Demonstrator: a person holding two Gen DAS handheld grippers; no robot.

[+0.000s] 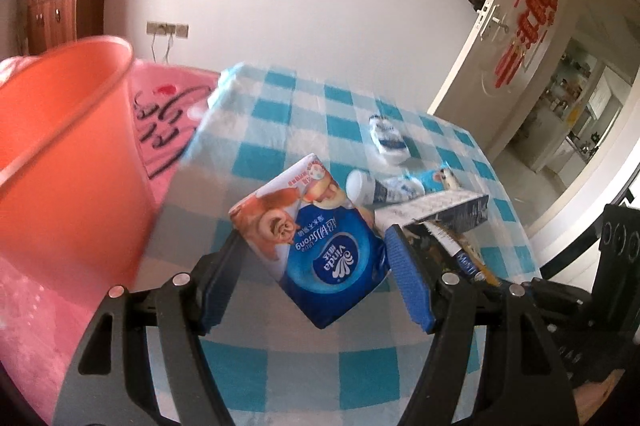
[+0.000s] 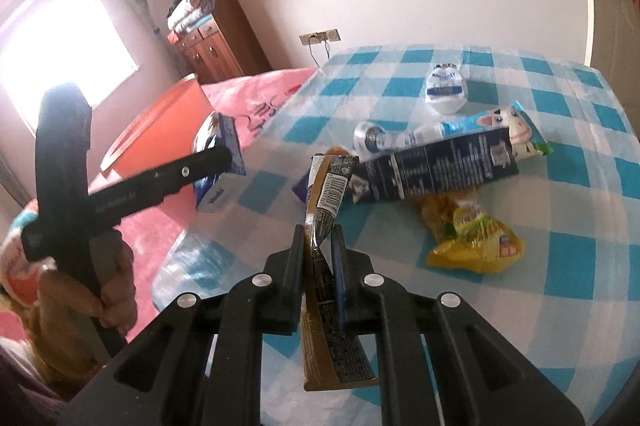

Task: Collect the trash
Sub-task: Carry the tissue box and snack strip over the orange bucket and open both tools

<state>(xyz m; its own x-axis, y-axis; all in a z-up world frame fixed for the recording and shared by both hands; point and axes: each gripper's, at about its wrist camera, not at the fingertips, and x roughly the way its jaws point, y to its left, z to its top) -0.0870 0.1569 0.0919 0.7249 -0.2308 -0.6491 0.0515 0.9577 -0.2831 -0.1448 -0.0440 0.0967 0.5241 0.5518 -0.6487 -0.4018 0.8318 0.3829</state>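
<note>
- Gripping a blue Vinda tissue pack, the left gripper has its blue pads pressed on both sides of the pack, held off the checked tablecloth.
- The right gripper is clamped on one gold-and-black wrapper, which stands up between its pads.
- One orange bin sits left of the table, over the pink bedding.
- Five pieces lie on the cloth: one white cup, one small bottle, one cow-print wrapper, one dark carton, one yellow snack bag.
- Only the right wrist view shows the yellow bag, a hand on the left gripper's handle, and a window.
- Only the left wrist view shows the open door.
</note>
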